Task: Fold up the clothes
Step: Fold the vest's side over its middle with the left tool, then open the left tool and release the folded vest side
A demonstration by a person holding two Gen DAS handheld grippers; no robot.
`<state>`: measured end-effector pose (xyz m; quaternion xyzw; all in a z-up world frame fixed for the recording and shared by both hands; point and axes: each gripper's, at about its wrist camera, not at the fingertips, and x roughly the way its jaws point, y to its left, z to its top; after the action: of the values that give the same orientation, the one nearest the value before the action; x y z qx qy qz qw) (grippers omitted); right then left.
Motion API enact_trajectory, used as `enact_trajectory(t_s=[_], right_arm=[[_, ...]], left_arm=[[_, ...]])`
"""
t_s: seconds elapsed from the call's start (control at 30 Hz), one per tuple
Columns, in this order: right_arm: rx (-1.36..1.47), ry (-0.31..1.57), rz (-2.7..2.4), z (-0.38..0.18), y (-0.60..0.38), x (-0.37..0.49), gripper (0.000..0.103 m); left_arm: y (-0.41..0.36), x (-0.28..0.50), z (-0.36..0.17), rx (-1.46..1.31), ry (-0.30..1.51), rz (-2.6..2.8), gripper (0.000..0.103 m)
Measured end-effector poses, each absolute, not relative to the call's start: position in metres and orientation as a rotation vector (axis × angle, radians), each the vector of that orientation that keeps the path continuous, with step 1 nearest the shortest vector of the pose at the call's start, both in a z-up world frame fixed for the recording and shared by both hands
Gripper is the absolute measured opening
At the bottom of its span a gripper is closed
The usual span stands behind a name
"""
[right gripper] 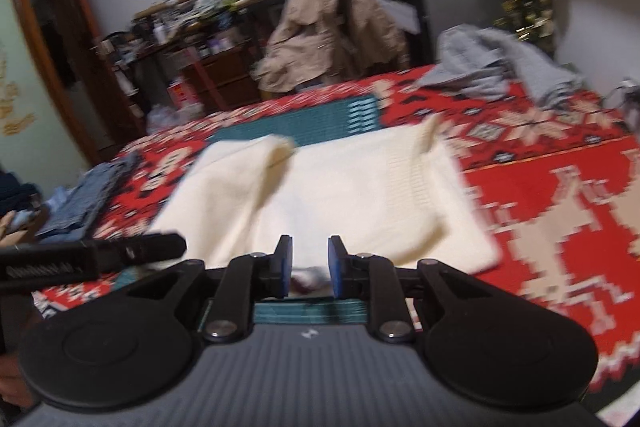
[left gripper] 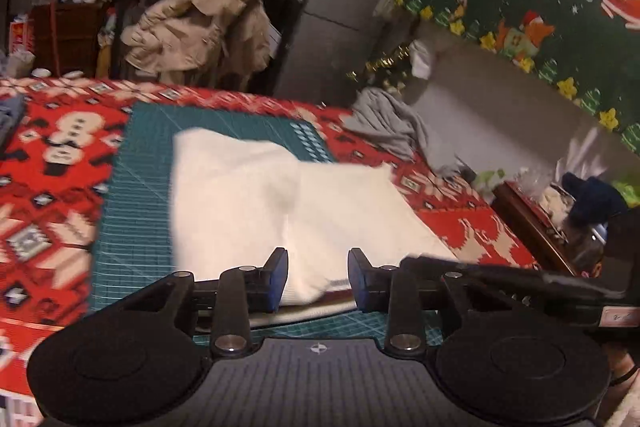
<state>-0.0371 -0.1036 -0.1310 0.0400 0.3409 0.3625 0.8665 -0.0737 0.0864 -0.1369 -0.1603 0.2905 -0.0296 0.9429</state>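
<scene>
A white knitted garment [left gripper: 256,203] lies partly folded on a green cutting mat [left gripper: 132,211] over a red patterned cloth. My left gripper [left gripper: 318,277] is open, its jaws either side of the garment's near hem. In the right wrist view the same white garment [right gripper: 352,195] lies ahead, one sleeve folded across it. My right gripper [right gripper: 308,265] is open at the garment's near edge, a bit of fabric between its blue pads. The other gripper shows as a black bar at the left [right gripper: 92,255] and, in the left wrist view, at the right [left gripper: 500,275].
A grey garment [left gripper: 392,123] lies crumpled at the far right of the cloth [right gripper: 496,63]. Blue jeans [right gripper: 88,195] lie at the left edge. A beige coat [left gripper: 200,23] hangs on a chair beyond the table. A cluttered wooden box [left gripper: 560,211] sits at the right.
</scene>
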Motion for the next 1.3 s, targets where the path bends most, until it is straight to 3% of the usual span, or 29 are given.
enact_trajectory(t_s=[0.17,0.37,0.43,0.47,0.73,0.83,0.9,0.97,1.17,1.3], right_arm=[[0.051,0.765,0.840,-0.141,-0.066,-0.045,0.022],[0.051,0.812,0.838,-0.151,-0.034,-0.040,0.030],[0.024,0.814,0.824,-0.152,-0.028,-0.040,0.021],[0.008,0.812,0.815,-0.152,-0.027,-0.041,0.009],[-0.048,0.799,0.781,-0.156,-0.029,-0.048,0.008],[-0.023,0.810,0.789,-0.155,-0.034,-0.044,0.011],[-0.004,0.812,0.791,-0.149,-0.040,-0.041,0.022],[0.015,0.802,0.790,-0.141,-0.046,-0.034,0.022],[0.081,0.782,0.787,-0.120,-0.042,0.003,0.037],[0.097,0.809,0.782,-0.125,-0.020,0.031,0.038]], left_arm=[[0.123,-0.078,-0.148,-0.361,0.626,0.054,0.024],[0.133,-0.078,-0.148,-0.355,0.615,0.050,0.024],[0.128,-0.076,-0.147,-0.330,0.608,0.034,0.024],[0.125,-0.074,-0.148,-0.314,0.613,0.036,0.024],[0.122,-0.061,-0.172,-0.261,0.709,0.074,0.032],[0.130,-0.060,-0.165,-0.314,0.723,0.062,0.031],[0.139,-0.063,-0.157,-0.366,0.705,0.050,0.030],[0.148,-0.064,-0.147,-0.403,0.681,0.036,0.030],[0.169,-0.029,-0.126,-0.466,0.646,-0.002,0.030],[0.173,0.007,-0.123,-0.467,0.642,-0.041,0.030]])
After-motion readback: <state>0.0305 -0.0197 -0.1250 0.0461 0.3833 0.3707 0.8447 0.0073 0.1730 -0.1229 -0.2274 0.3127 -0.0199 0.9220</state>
